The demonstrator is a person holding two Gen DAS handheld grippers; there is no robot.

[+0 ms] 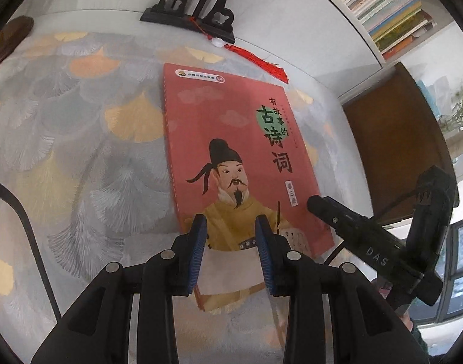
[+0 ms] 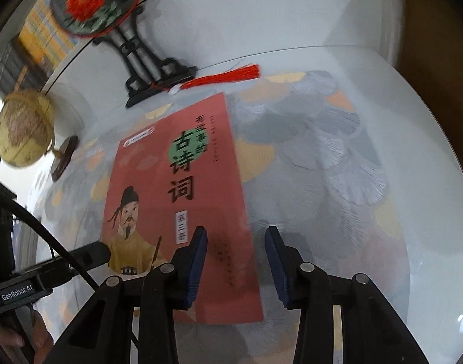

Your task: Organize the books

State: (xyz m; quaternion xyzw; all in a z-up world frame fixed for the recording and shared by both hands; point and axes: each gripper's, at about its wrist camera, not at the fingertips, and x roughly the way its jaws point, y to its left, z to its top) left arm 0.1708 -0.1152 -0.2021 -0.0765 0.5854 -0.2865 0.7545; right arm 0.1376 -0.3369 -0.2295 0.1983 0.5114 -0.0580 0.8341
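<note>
A red book [image 1: 231, 139] with a bearded figure in a yellow robe on its cover lies flat on the leaf-patterned tablecloth [image 1: 79, 121]. My left gripper [image 1: 231, 242] hovers over the book's near end, jaws apart, the cover showing between the blue pads, which press on nothing. In the right wrist view the same book [image 2: 170, 182] lies left of centre. My right gripper [image 2: 236, 248] is open and straddles the book's right edge, one pad over the cover, the other over the cloth. Each gripper's black body shows in the other's view, the right one [image 1: 367, 239] and the left one [image 2: 79, 257].
A black carved stand [image 2: 152, 75] holding a round flowered fan [image 2: 98, 0] sits behind the book, its red tassel [image 2: 225, 75] lying near the book's far edge. A small globe [image 2: 25, 127] stands at the left. Shelves of books [image 1: 383, 6] and a brown panel [image 1: 395, 151] lie beyond the table.
</note>
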